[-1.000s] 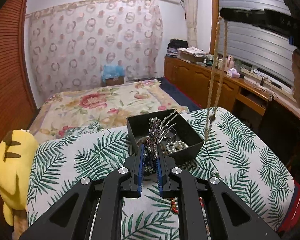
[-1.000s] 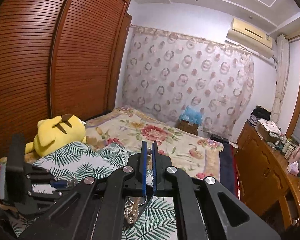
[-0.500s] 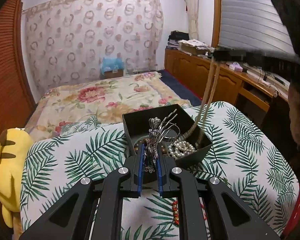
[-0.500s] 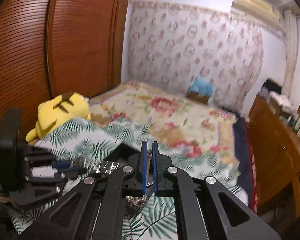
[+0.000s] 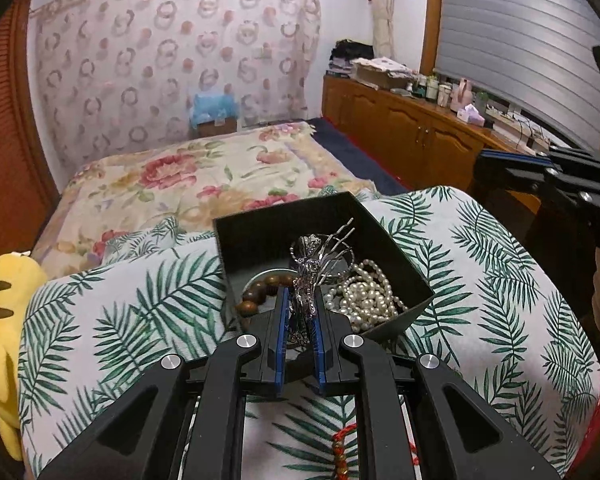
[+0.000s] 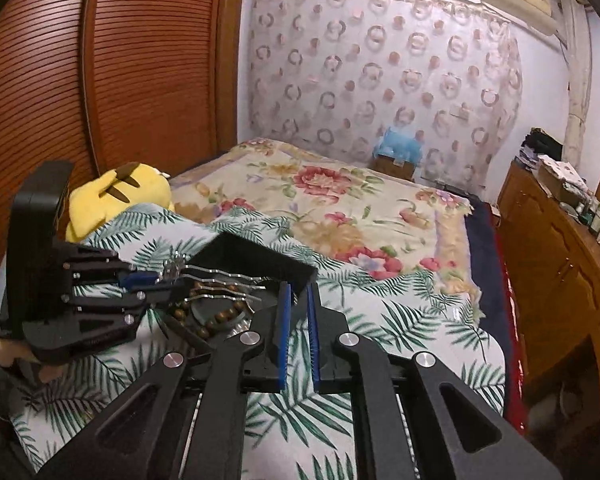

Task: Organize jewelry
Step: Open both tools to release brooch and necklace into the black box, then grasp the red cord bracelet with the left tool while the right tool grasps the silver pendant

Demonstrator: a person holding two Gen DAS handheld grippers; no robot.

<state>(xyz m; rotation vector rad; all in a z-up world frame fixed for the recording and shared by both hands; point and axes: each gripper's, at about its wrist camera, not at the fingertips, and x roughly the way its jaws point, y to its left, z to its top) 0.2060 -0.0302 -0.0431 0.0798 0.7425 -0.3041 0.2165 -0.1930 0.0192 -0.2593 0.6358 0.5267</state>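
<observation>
Between the blue pads of the left hand-held gripper (image 5: 300,312) a silver pronged hair comb (image 5: 310,276) is clamped just over the near edge of the black box (image 5: 260,228); it is best lowered slowly so its prongs clear the pearl necklace (image 5: 364,294) and brown wooden beads (image 5: 260,294). Beside the box, the right hand-held gripper (image 6: 298,320) is held parted and empty above the leaf-print bed cover (image 5: 140,304).

hair comb (image 5: 310,276): shiny metal | pearls (image 5: 364,292): glossy | box (image 5: 396,244): matt black
</observation>
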